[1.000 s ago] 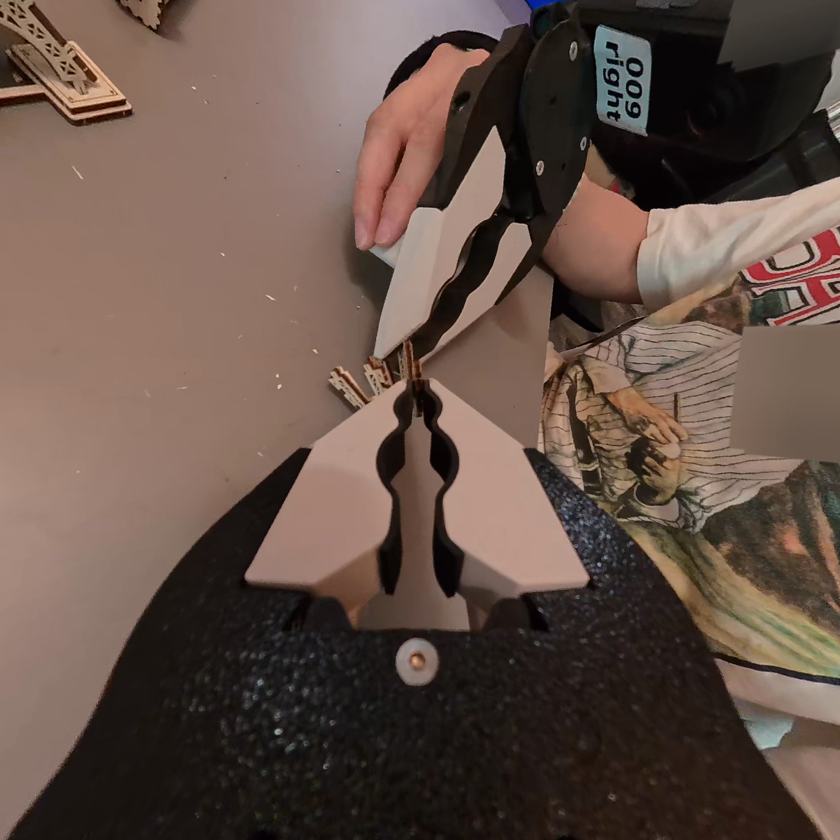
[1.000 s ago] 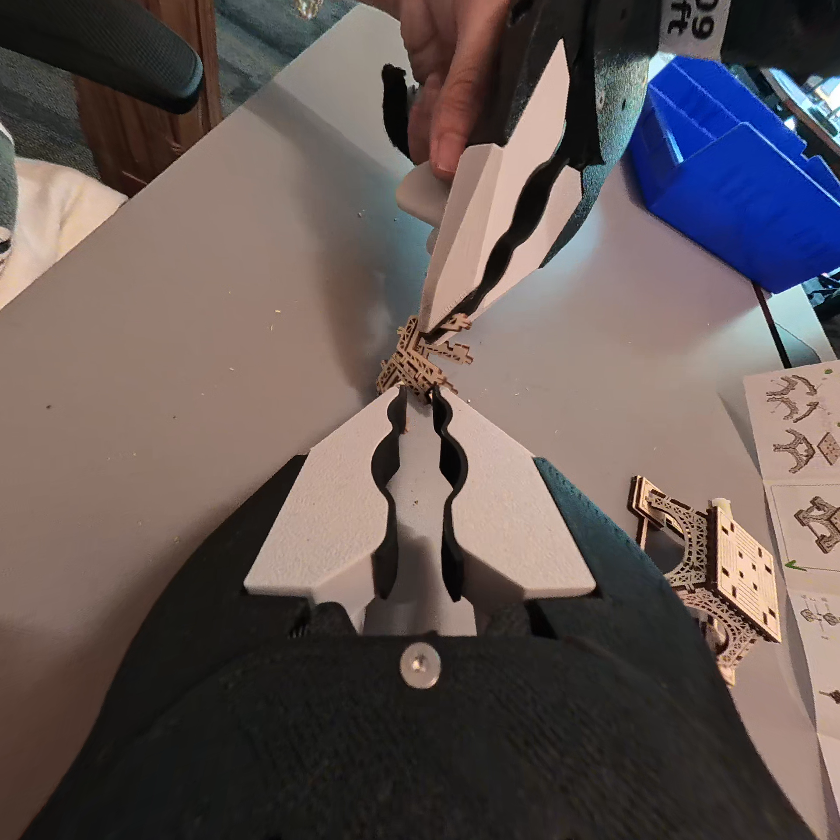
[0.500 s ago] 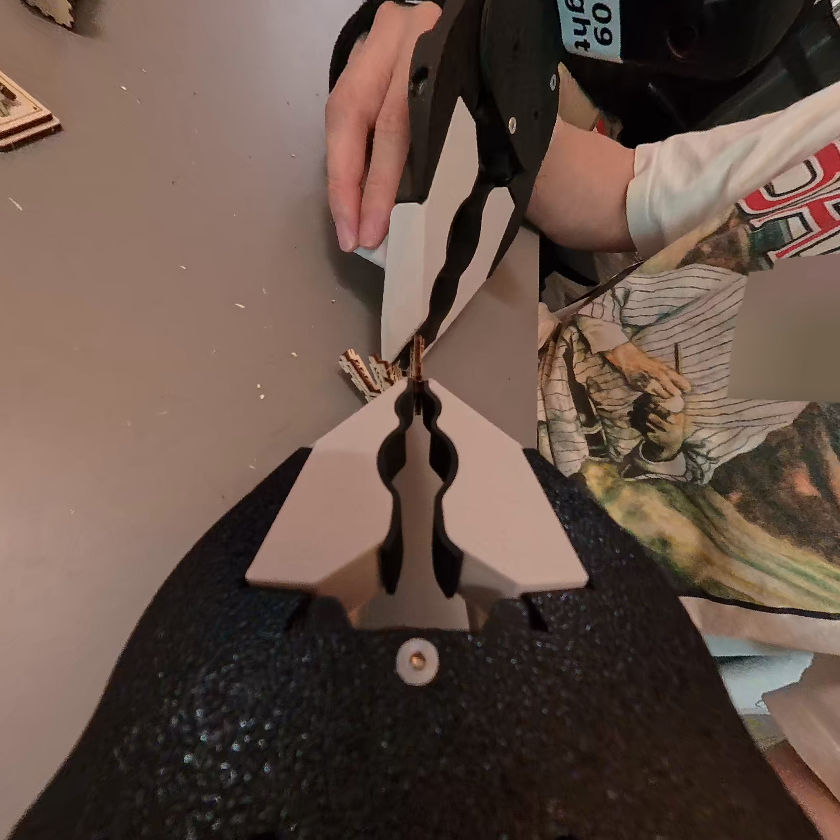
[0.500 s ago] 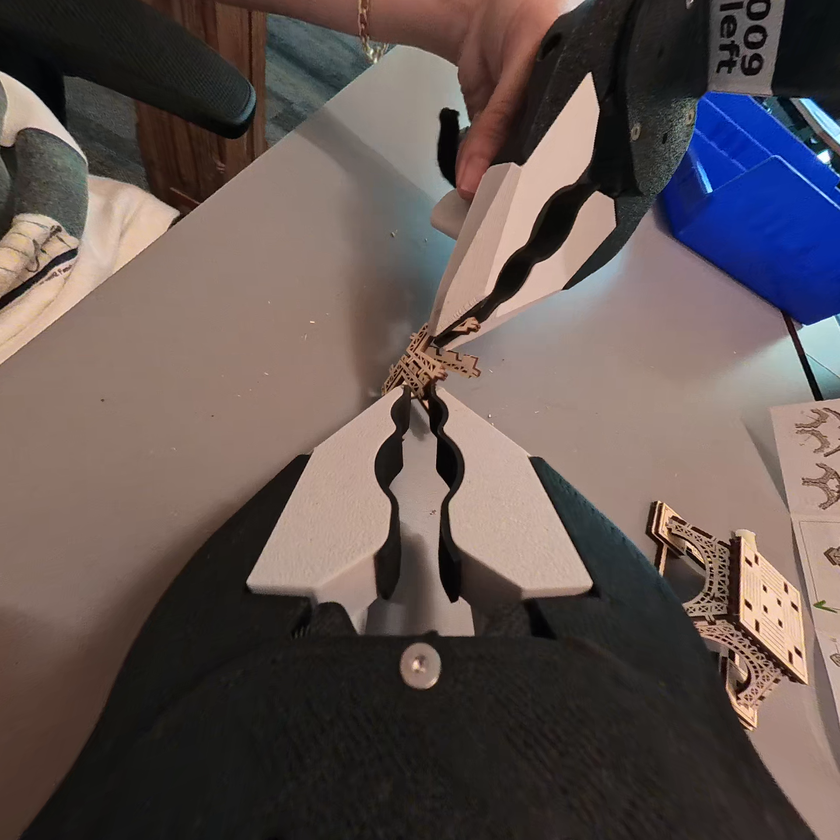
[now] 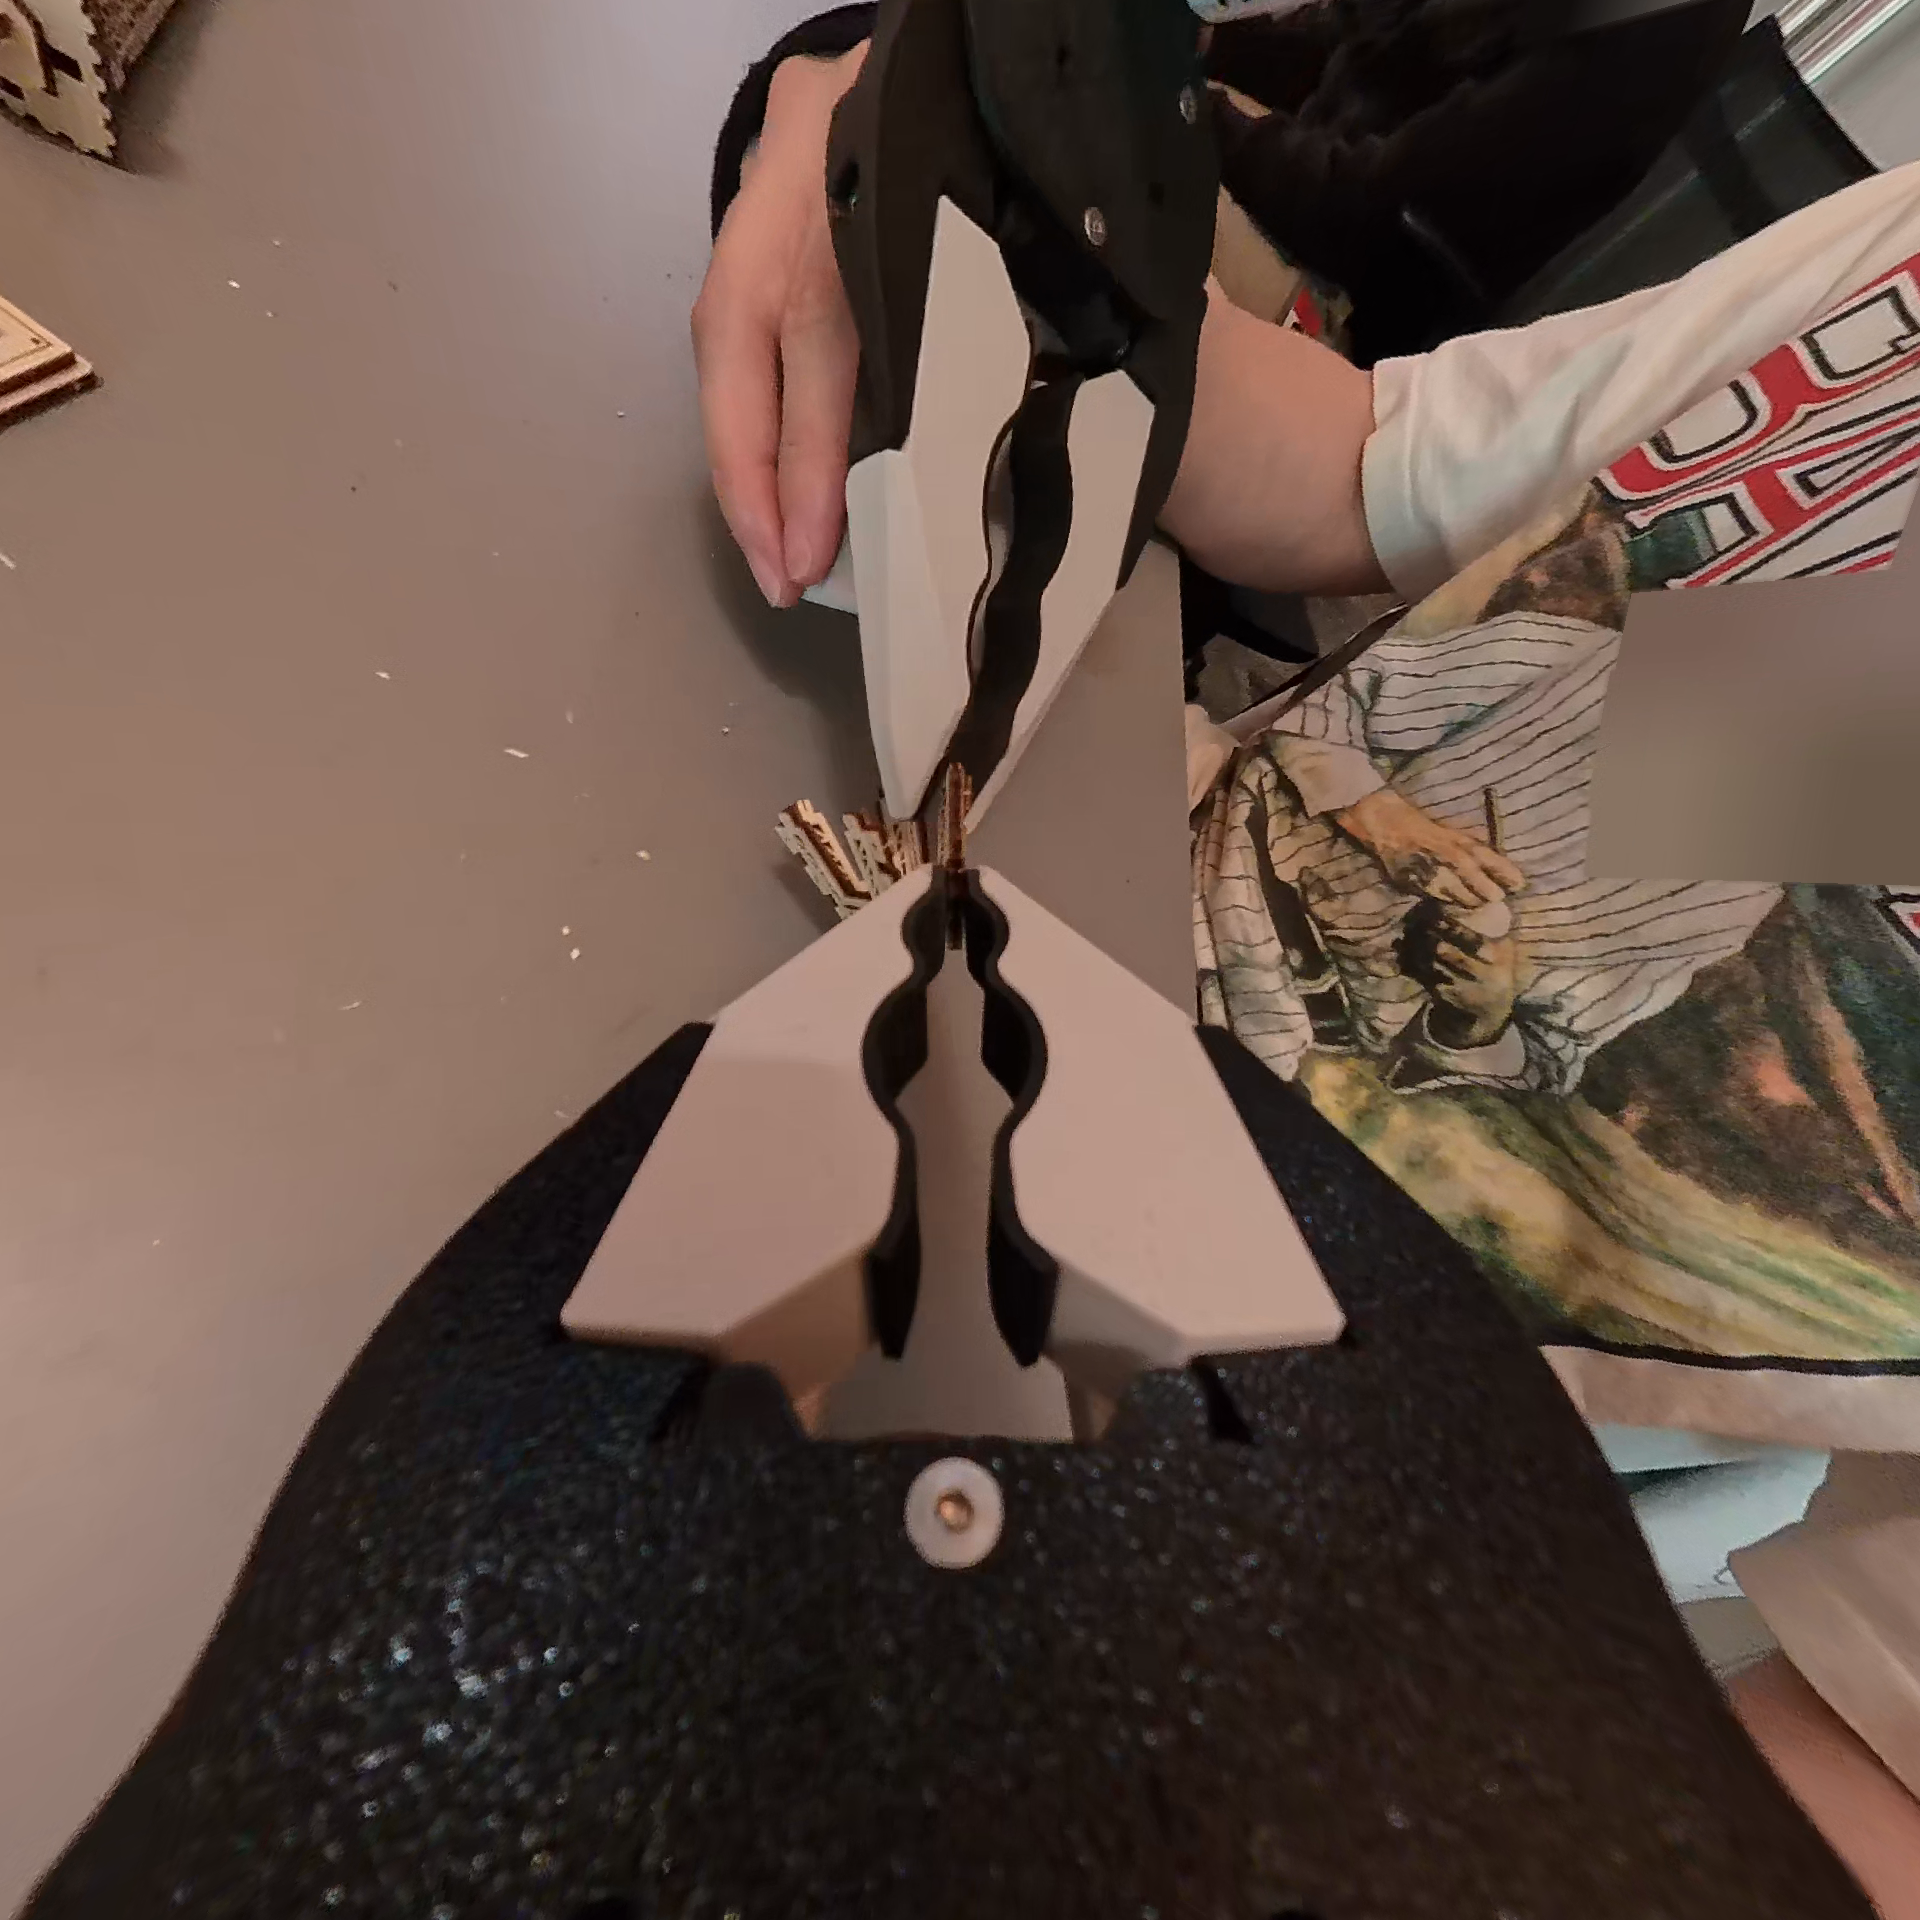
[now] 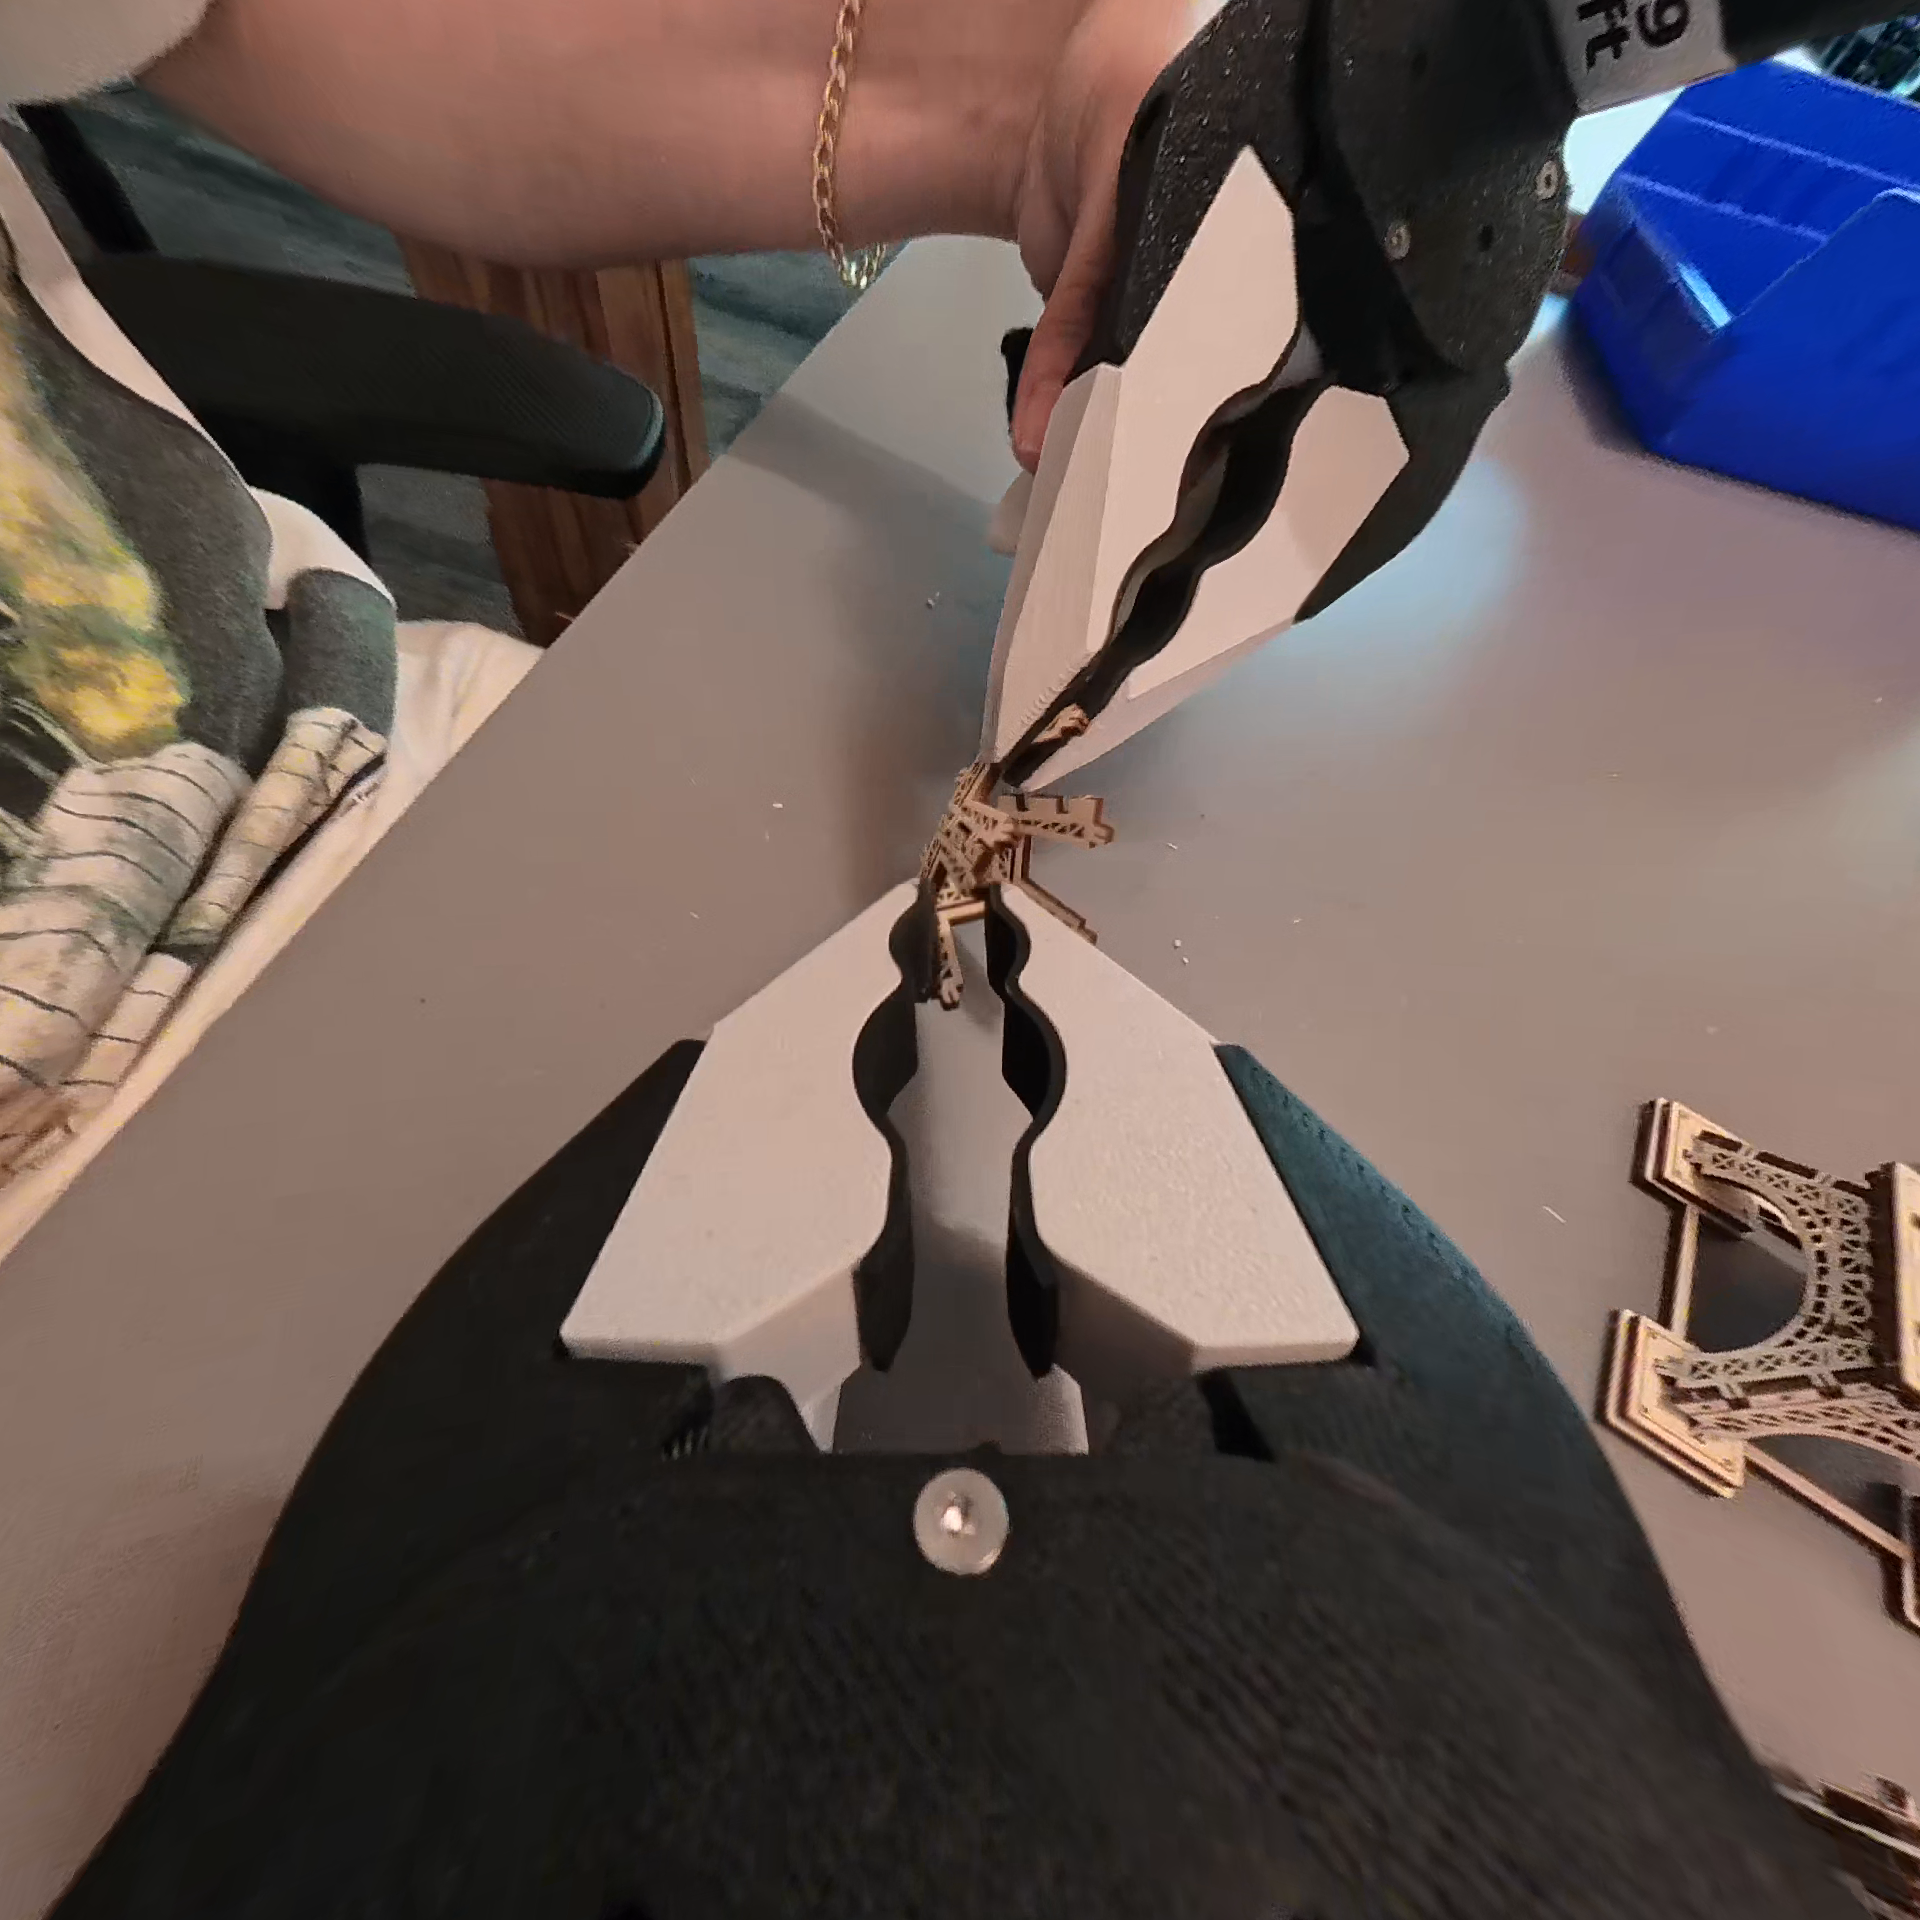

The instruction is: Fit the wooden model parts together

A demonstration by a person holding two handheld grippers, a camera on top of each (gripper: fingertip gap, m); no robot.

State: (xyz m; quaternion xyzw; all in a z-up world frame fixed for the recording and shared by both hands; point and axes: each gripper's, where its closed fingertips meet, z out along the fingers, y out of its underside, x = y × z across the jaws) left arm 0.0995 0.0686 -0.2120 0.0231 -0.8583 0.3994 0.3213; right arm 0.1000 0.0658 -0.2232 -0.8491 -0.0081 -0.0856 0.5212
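Small laser-cut wooden lattice parts (image 6: 977, 842) are joined in a cluster just above the grey table (image 6: 623, 935). My right gripper (image 6: 961, 909) is shut on one lattice part from below in the right wrist view. My left gripper (image 6: 1023, 753) comes in from the upper right, shut on the other part where the two meet. In the left wrist view my left gripper (image 5: 951, 883) pinches a thin wooden part (image 5: 954, 821) edge-on. The right gripper (image 5: 940, 795) meets it tip to tip from above. More lattice (image 5: 842, 852) sticks out to the left.
A partly built wooden tower base (image 6: 1787, 1309) lies on the table at right. A blue bin (image 6: 1766, 312) stands at the far right. A black chair armrest (image 6: 416, 384) is beyond the table's left edge. More wooden parts (image 5: 42, 73) lie far left. The person's hands hold both grippers. Less than 4 cm separates the two grippers' tips.
Both grippers stay shut on the joined parts, tips close together. The opposite gripper now looms nearer and stands more upright in each view. The lattice cluster has turned slightly.
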